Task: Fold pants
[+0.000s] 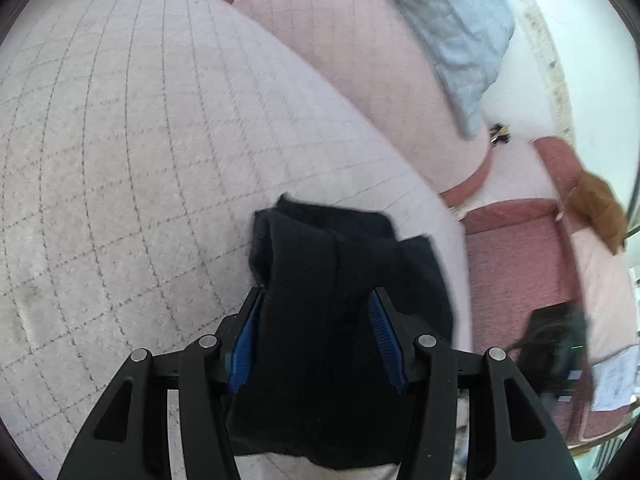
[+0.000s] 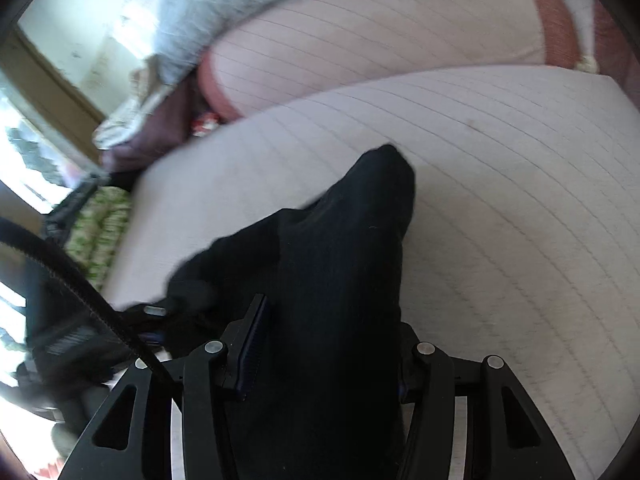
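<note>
The black pants (image 1: 332, 280) hang bunched between the blue-padded fingers of my left gripper (image 1: 318, 300), lifted above the pale quilted bed (image 1: 140, 140). The jaws stand fairly wide with the thick cloth filling the gap. In the right wrist view, the same black pants (image 2: 352, 240) drape through and over my right gripper (image 2: 332, 320). Its left finger (image 2: 256, 320) shows, while the cloth hides the right one. Both grippers hold the fabric above the bed (image 2: 500, 200).
A pink pillow (image 1: 360, 60) and a light blue quilt (image 1: 452, 20) lie at the head of the bed. A red mattress edge (image 1: 516, 264), a black bag (image 1: 556, 344) and papers (image 1: 616, 380) lie right. A window frame (image 2: 52, 80) and green patterned cloth (image 2: 104, 224) sit left.
</note>
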`<action>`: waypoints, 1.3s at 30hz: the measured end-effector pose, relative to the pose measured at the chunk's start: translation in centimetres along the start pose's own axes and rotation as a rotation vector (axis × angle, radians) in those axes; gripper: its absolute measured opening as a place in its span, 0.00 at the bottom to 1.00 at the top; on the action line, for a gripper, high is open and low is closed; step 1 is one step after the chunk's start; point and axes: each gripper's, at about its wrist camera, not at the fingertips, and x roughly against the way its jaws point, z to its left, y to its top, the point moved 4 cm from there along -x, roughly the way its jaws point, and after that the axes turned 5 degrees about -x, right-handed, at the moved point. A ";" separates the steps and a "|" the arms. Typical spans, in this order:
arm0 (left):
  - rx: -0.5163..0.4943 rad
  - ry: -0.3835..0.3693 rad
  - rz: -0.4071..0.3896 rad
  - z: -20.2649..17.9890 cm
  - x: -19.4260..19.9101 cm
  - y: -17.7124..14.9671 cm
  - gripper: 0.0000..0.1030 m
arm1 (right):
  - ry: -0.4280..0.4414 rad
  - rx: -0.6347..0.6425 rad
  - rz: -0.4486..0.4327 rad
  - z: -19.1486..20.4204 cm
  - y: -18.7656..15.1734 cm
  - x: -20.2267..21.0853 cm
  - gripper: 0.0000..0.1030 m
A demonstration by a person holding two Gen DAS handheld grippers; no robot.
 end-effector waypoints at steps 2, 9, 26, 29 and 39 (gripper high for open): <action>-0.014 -0.014 -0.041 -0.4 1.6 0.6 0.50 | -0.011 -0.013 -0.014 -0.8 0.0 0.7 0.56; -0.078 -0.015 -0.102 -1.9 2.3 0.8 0.55 | 0.028 0.037 -0.174 -0.1 -1.4 7.2 0.65; -0.161 0.088 -0.069 -2.9 0.5 -1.3 0.57 | 0.071 0.056 -0.125 0.2 -5.1 6.2 0.68; -0.309 0.191 -0.195 -5.7 3.3 -2.8 0.57 | 0.011 0.095 -0.197 -1.3 -6.4 9.2 0.72; -0.535 0.443 -0.696 -12.3 13.9 -11.5 1.00 | -0.143 0.126 -0.361 -5.6 -11.2 13.8 0.72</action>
